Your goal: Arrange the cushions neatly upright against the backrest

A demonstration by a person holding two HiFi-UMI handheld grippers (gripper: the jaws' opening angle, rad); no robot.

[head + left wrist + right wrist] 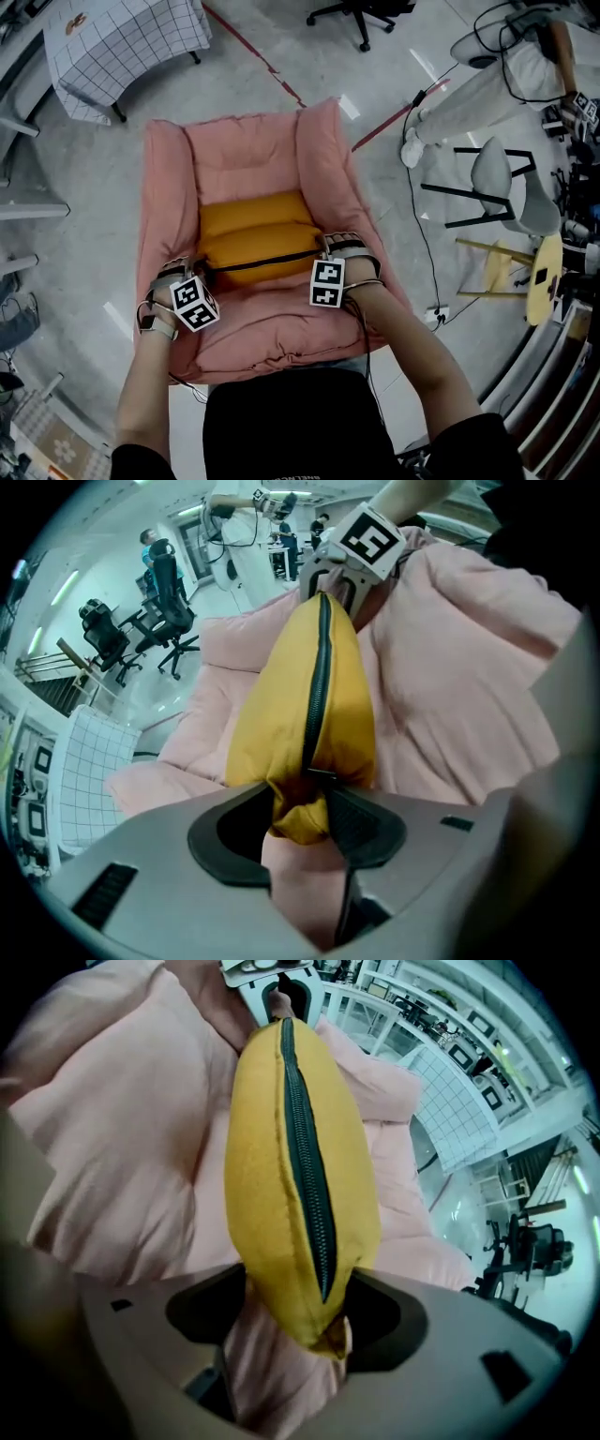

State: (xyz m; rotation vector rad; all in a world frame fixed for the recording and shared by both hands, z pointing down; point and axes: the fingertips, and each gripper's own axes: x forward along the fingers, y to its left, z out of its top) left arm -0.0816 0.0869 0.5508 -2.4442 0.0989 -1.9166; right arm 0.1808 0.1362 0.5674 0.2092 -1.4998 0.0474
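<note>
The pink armchair point(246, 155) has its seat and backrest directly beyond both sets of fingers, with its arms outboard of them. The yellow cushion point(255, 251) spans the seat from one gripper to the other, and its long edge with the dark zipper point(305, 1162) faces the person. A second yellow cushion point(248, 211) appears to stand just beyond the held one, against the backrest, though the head view does not separate the two cleanly. The left gripper point(199, 272) has its fingers point(364, 819) closed down on one corner of the held cushion, with fabric bunched between them. The right gripper point(330, 253) has its fingers point(386, 1309) pinched on the opposite corner, the narrow gap filled by fabric. Assessment: the step in hand is standing the held cushion up. Recommended: hold both pinches firm and level, and lift both ends together so the middle does not sag. Turn the zipper edge down onto the seat, press the broad face back against what lies beyond the fingers, then release both ends at once. Risk: corner-only grips may slip if one side leads.
</note>
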